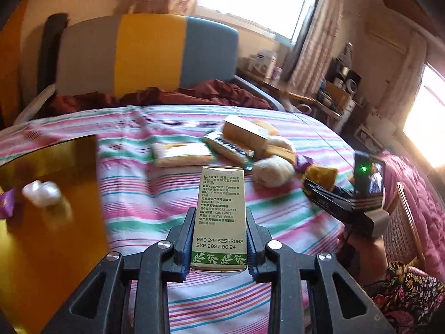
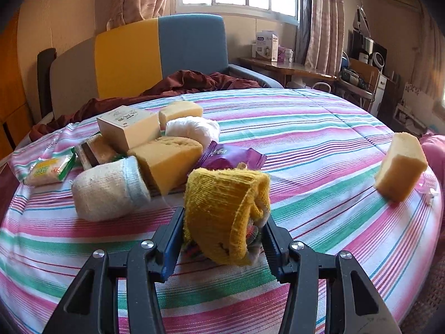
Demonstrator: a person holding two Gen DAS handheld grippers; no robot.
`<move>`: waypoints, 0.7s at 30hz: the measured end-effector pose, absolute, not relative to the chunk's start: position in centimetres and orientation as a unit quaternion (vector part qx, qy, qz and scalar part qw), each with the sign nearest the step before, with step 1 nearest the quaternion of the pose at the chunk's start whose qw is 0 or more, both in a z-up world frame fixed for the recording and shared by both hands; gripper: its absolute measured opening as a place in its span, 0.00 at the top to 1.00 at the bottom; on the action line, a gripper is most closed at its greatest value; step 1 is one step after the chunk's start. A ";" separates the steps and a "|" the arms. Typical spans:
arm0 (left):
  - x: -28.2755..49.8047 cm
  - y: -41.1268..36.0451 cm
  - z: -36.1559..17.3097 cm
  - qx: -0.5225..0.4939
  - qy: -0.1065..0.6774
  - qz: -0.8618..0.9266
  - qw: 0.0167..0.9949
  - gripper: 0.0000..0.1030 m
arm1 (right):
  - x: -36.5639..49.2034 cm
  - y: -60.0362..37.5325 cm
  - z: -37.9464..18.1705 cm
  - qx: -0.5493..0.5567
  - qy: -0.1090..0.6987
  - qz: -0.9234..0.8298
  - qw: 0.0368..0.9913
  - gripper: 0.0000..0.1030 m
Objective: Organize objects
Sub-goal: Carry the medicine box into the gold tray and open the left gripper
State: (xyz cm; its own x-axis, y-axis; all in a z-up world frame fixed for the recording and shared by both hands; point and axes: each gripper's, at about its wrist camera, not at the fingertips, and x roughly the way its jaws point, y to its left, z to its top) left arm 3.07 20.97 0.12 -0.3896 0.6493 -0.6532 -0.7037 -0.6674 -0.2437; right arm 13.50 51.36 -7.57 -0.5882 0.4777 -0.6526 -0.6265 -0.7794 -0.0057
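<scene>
In the left wrist view my left gripper (image 1: 219, 236) is shut on a tall narrow carton (image 1: 221, 208) with printed text and a green leaf band, held upright above the striped bedspread (image 1: 133, 203). In the right wrist view my right gripper (image 2: 222, 239) is shut on a rolled yellow knitted cloth (image 2: 225, 206) just above the bed. The left view also shows that right gripper (image 1: 319, 186) with the yellow cloth (image 1: 322, 174). Behind it lies a pile: a beige box (image 2: 130, 128), yellow sponges (image 2: 167, 164), a white sock roll (image 2: 108, 189), a white bundle (image 2: 194, 129), a purple packet (image 2: 230, 156) and a green packet (image 2: 50, 169).
A lone yellow sponge (image 2: 400, 164) stands near the bed's right edge. A glossy amber tabletop (image 1: 50, 250) at the left carries a white wad (image 1: 41, 192). A dark red blanket (image 2: 180, 83) and a coloured headboard (image 2: 161, 53) lie beyond. A floral sleeve (image 1: 408, 292) is at the lower right.
</scene>
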 end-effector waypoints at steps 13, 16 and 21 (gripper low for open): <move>-2.6 11.1 -0.7 -0.403 -0.034 0.864 0.300 0.71 | 13.0 50.6 -7.6 -0.341 0.086 0.879 0.321 0.49; -4.0 8.8 -1.4 -0.417 -0.047 0.866 0.272 0.71 | 12.9 50.4 -7.5 -0.342 0.078 0.879 0.323 0.49; -6.1 5.5 -2.5 -0.438 -0.065 0.867 0.227 0.71 | 12.8 50.2 -7.6 -0.346 0.074 0.877 0.324 0.49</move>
State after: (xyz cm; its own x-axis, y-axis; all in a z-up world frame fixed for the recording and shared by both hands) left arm -6.15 5.55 -2.50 -0.5126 0.4509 -0.7307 -0.3370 -0.8884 -0.3118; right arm 12.80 50.24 -7.56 -0.5497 0.5179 -0.6555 -0.6198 -0.7789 -0.0957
